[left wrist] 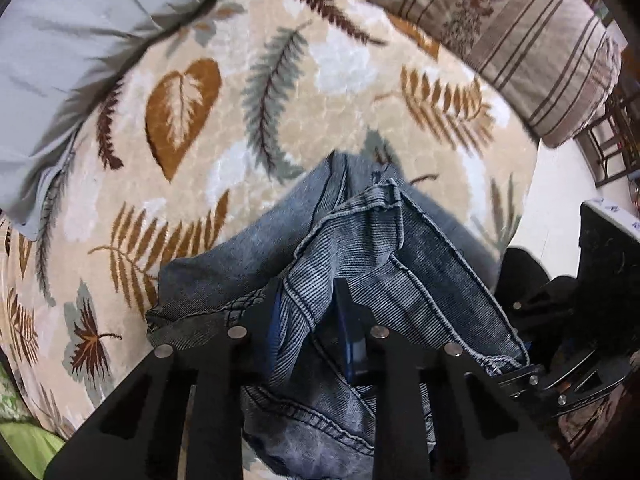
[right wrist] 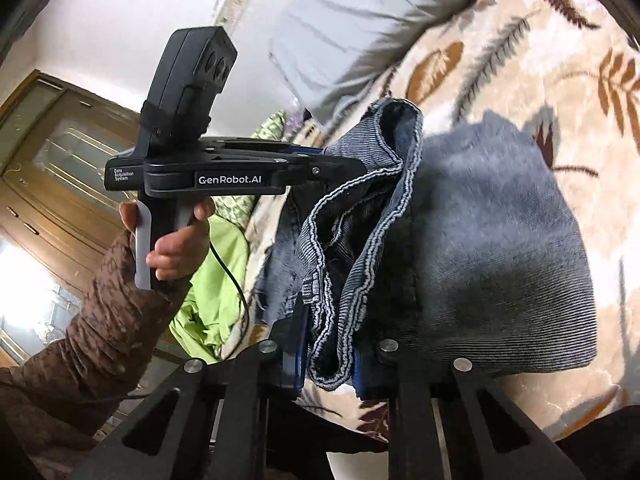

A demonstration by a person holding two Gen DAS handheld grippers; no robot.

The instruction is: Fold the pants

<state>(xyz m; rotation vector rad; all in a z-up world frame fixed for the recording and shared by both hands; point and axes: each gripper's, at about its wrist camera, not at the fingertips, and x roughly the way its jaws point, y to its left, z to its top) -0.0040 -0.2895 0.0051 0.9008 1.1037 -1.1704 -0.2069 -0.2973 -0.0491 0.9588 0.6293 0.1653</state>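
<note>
Blue denim pants (left wrist: 248,256) lie bunched on a leaf-patterned blanket (left wrist: 320,92). My left gripper (left wrist: 310,308) points down at them and is shut on a seamed fold of the denim. In the right wrist view the pants (right wrist: 500,260) spread to the right, with a hemmed edge lifted off the blanket. My right gripper (right wrist: 330,344) is shut on that hemmed edge. Further up the same edge, the left gripper (right wrist: 352,168) pinches the denim. A hand (right wrist: 180,248) in a brown quilted sleeve holds it.
A grey pillow (left wrist: 80,60) lies at the blanket's far left and a striped cushion (left wrist: 520,40) at its far right. Green cloth (right wrist: 216,280) sits off the bed's edge, in front of a wooden door (right wrist: 60,160). Dark furniture (left wrist: 612,240) stands on the pale floor.
</note>
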